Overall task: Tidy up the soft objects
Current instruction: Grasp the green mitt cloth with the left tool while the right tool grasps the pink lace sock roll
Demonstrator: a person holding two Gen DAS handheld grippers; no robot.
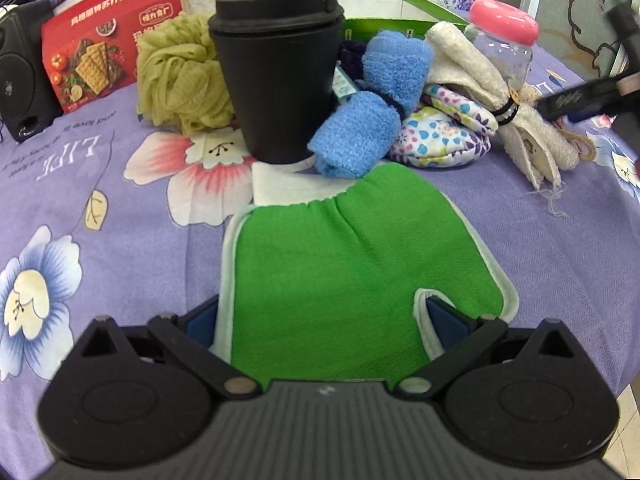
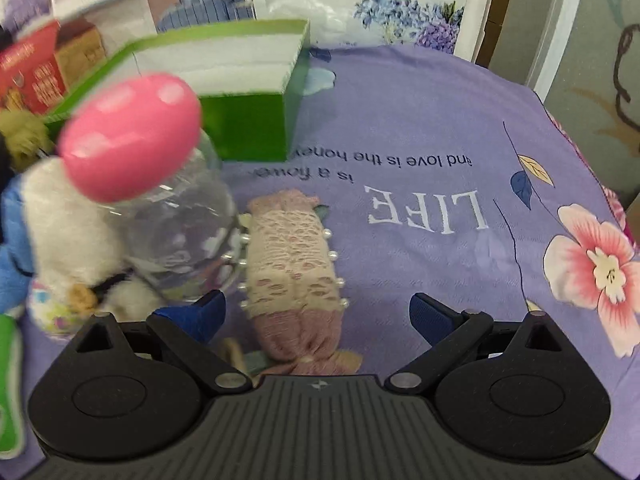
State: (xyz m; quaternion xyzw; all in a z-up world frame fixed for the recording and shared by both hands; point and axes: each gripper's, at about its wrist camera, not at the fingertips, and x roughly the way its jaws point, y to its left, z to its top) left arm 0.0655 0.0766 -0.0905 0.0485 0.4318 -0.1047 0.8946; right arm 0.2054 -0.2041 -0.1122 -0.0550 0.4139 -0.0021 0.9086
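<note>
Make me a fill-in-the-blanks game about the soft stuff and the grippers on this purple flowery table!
1. The left gripper has its fingers open around a flat ____ cloth mitt.
2. The clear plastic jar wears a round ____ lid.
3. The tall black lidded cup stands in front of a fluffy yellow-green bath ____.
4. The lacy pink fabric roll lies between the right gripper's ____ fingers.

Missing words: green; pink; pouf; open

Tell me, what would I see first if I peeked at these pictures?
Probably the bright green mitt lying flat between the left gripper's open fingers. Behind it stands a tall black cup. In the right view, a pink-lidded clear jar sits beside a lacy pink roll.
</note>
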